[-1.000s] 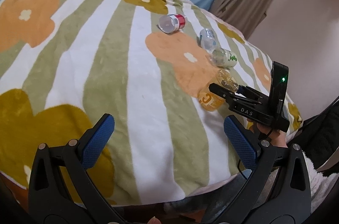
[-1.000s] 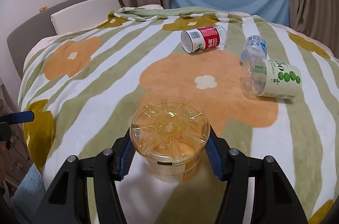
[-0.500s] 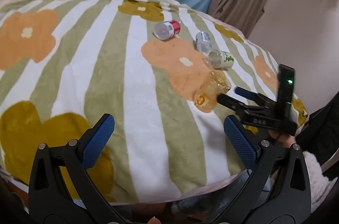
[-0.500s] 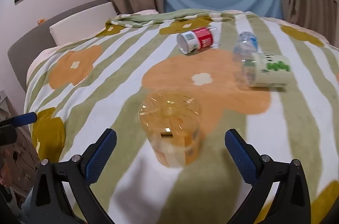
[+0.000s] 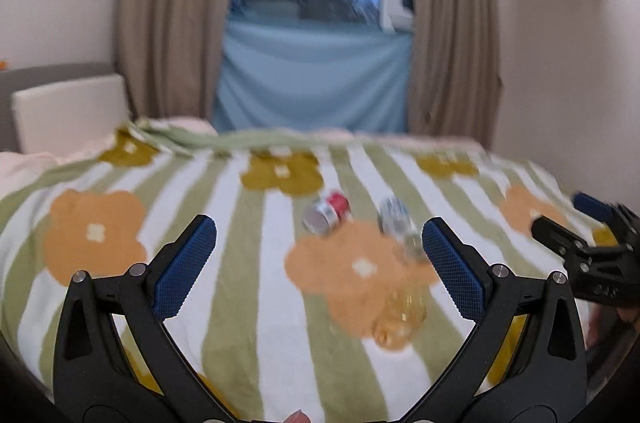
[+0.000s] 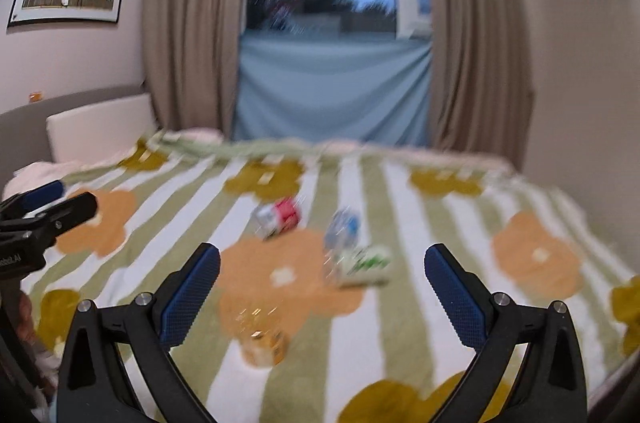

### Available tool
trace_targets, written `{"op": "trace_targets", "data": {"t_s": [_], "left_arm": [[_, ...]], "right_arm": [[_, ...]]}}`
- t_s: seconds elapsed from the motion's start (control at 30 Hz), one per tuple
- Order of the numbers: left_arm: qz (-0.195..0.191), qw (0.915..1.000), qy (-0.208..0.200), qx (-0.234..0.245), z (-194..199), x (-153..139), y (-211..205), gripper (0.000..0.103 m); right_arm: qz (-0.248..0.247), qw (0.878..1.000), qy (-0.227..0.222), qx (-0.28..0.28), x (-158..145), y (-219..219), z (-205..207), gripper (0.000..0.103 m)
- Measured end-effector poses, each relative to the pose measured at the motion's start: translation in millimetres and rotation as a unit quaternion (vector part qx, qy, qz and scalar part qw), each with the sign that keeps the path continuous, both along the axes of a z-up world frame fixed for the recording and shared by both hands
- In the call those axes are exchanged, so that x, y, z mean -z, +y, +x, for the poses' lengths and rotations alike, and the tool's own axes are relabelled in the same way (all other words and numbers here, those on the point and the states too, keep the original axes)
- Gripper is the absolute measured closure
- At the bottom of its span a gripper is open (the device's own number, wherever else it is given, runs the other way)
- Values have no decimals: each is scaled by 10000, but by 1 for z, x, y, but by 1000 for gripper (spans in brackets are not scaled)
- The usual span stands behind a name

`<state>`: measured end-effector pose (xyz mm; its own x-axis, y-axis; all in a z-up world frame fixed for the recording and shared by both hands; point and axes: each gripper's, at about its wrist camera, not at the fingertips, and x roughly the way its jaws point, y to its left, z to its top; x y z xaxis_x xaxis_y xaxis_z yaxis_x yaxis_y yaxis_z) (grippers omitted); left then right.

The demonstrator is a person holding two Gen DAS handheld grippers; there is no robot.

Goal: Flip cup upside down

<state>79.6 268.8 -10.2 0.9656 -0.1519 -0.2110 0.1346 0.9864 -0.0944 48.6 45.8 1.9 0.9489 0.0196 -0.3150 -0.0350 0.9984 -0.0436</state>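
Note:
A clear amber cup [image 6: 262, 337] stands bottom-up on the flowered blanket [image 6: 420, 223], blurred by motion; it also shows in the left wrist view, cup [image 5: 402, 317]. My right gripper [image 6: 322, 293] is open and pulled back, with the cup low between its blue pads [image 6: 190, 293] and apart from them. My left gripper [image 5: 318, 267] is open too, with nothing between its fingers. The right gripper [image 5: 576, 227] appears at the right edge of the left wrist view, and the left gripper [image 6: 48, 207] at the left edge of the right wrist view.
A red-and-white can [image 6: 278, 217], a clear bottle with a blue label [image 6: 342, 227] and a cup with green dots [image 6: 362, 263] lie on their sides farther back. Curtains [image 6: 192, 23], a window and a blue cloth [image 6: 332, 91] stand behind the bed. A white headboard [image 6: 100, 127] is at left.
The right gripper opened and let go of the amber cup, then backed away. Both grippers have tilted upward and pulled back, so the window and curtains come into view.

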Motion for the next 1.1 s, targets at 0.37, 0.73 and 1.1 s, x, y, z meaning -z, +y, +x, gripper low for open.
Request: {"op": "trace_targets", "data": {"t_s": [0.37,0.73,1.1], "left_arm": [[278,9995,-34,-130,-18,10,-11,0],[255,9996,-29,-89,-22,11,-14,0],[257,9996,-30,-82,-22,12,-14,0]], "right_arm": [[56,9990,-270,362,6,-5,-23,1],[67,9987,-282,410,3,-8,-31,1],[42,9989,-239,400,3,-8,-30,1]]}}
